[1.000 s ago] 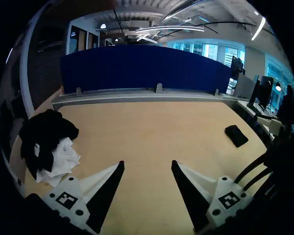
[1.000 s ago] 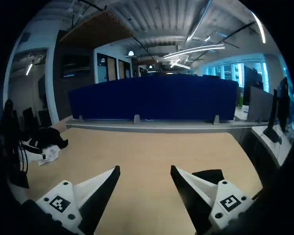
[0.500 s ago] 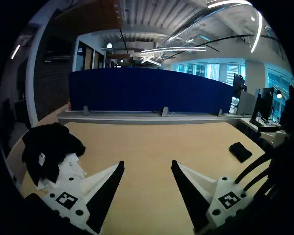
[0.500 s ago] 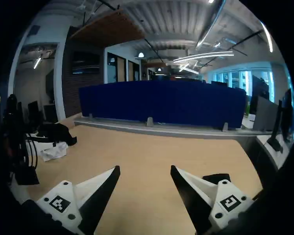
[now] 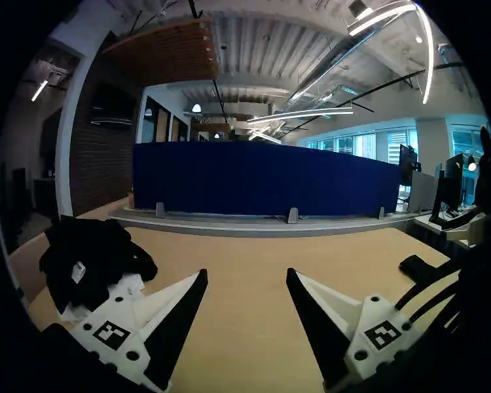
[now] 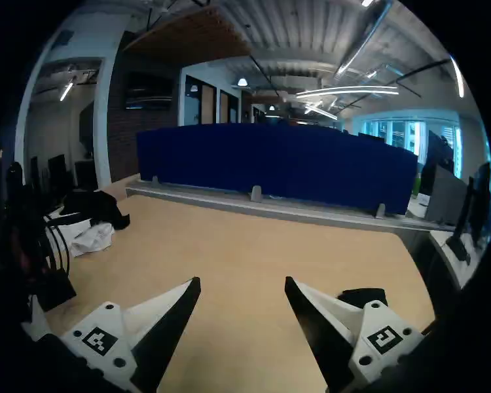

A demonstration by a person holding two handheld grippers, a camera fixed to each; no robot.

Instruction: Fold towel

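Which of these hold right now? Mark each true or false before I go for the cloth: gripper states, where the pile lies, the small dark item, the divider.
1. The left gripper and the right gripper are both open, with nothing between their fingers. True.
2. A black and white cloth pile lies on the table beside the left gripper. True.
3. The small dark item sits on top of the cloth pile. False: it lies apart from the pile, on the opposite side of the table.
4. The blue divider lies flat across the middle of the table. False: it stands upright along the far edge.
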